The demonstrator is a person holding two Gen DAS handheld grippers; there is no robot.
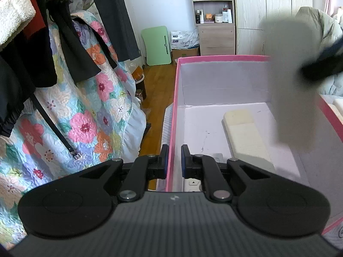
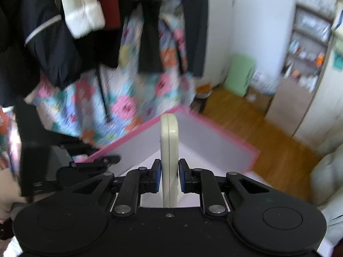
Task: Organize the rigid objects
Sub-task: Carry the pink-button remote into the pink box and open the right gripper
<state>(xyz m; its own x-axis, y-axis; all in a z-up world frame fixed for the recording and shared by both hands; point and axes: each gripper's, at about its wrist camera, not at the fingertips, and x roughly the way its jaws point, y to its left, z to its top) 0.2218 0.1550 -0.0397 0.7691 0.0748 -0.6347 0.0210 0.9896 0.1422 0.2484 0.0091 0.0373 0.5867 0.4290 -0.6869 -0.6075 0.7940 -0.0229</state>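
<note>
Right gripper clamped a slim cream plastic remote-like bar edge-on, long axis pointing away over the pink-rimmed cardboard box; left gripper pinched its near-left wall, nearly closed.

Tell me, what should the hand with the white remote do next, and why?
Probably lower the white remote into the pink box beside the remote already lying there. The right tool grips it over the box, while the left tool clamps the box wall.

Floral quilt under dark clothes — green board beyond.
</note>
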